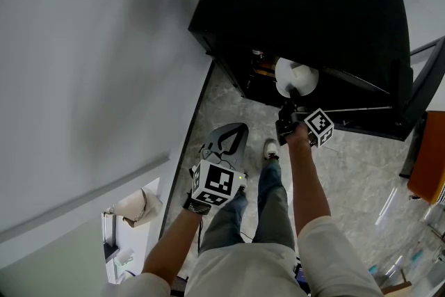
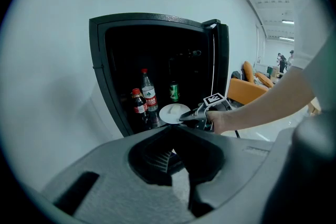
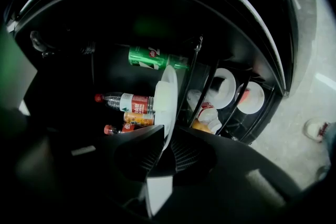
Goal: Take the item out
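A white plate [image 1: 297,76] with a pale block [image 2: 175,109] on it sits at the mouth of the open black fridge [image 1: 299,3]. My right gripper [image 1: 290,95] is shut on the plate's near rim. In the right gripper view the plate [image 3: 168,97] stands edge-on between the pads of my right gripper [image 3: 164,139]. From the left gripper view the plate [image 2: 173,113] and right gripper [image 2: 189,116] show in front of the lower shelf. My left gripper [image 1: 233,130] hangs low by the person's left leg, fingertips together, holding nothing.
Inside the fridge stand a clear bottle [image 2: 149,94], a cola bottle [image 2: 138,105] and a green can [image 2: 174,92]. The door shelf [image 3: 262,118] holds white bowls [image 3: 223,89]. A white wall runs along the left, and an orange chair [image 1: 427,170] stands at the right.
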